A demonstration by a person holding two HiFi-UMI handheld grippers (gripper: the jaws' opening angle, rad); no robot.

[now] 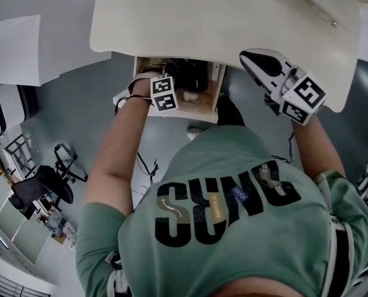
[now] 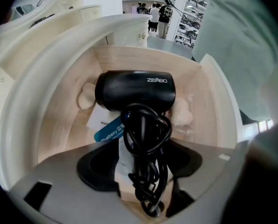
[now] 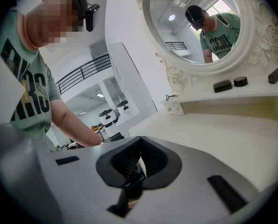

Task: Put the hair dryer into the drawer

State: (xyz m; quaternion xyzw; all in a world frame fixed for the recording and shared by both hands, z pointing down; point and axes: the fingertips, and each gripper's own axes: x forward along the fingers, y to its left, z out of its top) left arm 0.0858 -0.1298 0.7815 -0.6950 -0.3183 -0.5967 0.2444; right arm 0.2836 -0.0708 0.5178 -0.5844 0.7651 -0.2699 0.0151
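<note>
Two claws were in play. The left claw (image 2: 141,169) pointed straight down into the open drawer (image 2: 64,120), its jaws spread wide and pressing on nothing, with the black coiled cord (image 2: 146,139) standing in the gap between them. The right claw (image 3: 139,148) was held up over the dressing table (image 3: 213,134), its ribbed pads brought together with nothing between them.

The table top was a smooth cream surface, and an oval mirror (image 3: 195,22) in a carved white frame stood at its back. A few small dark things (image 3: 222,86) sat on the low shelf under the mirror. The drawer below the top had white walls and a pale wooden inside. The floor (image 1: 78,104) around it was plain grey. The person wore a green shirt (image 1: 233,221) with large black letters.

The black hair dryer (image 2: 135,91) lay across the drawer floor, its cord bunched on the near side. It rested partly on a white card (image 2: 101,120) and a blue label (image 2: 108,130), between two pale lumps (image 2: 86,96) at its ends.

White lettering on the dryer's body seemed to read "ZEABO". The blue label read "Blueberry".
</note>
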